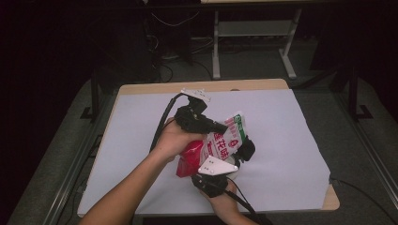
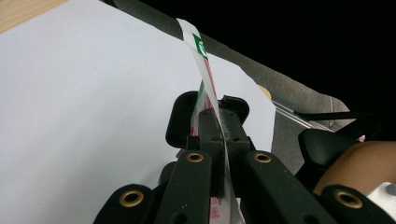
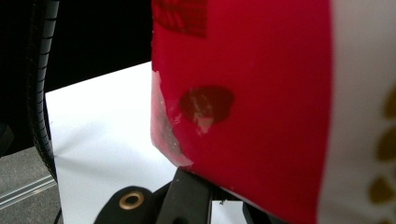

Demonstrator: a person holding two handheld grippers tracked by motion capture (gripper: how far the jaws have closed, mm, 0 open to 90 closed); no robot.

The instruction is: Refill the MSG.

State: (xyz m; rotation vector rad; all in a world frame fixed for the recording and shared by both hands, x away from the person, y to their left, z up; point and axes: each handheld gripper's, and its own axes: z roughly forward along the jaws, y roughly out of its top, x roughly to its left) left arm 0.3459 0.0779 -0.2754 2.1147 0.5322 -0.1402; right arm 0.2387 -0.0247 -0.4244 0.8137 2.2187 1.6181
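Near the centre of the high view, a red and white snack bag (image 1: 220,145) is held up off the white-covered surface (image 1: 291,154) between both tools. Left hand-held gripper (image 1: 224,127): jaws closed flat on the bag's thin upper edge, confirmed in the left gripper view, where the bag edge (image 2: 205,70) is pinched between the pads. Right hand-held gripper (image 1: 246,149): set against the bag's lower right; the red panel (image 3: 243,93) crowds its own view, so its opening cannot be judged.

Risks, as judged:
- Film could be torn if the two tools are pulled apart hard.
- Slick edge could slip from the left pinch.
- Contents could be spilled onto the surface if the seal gives suddenly.
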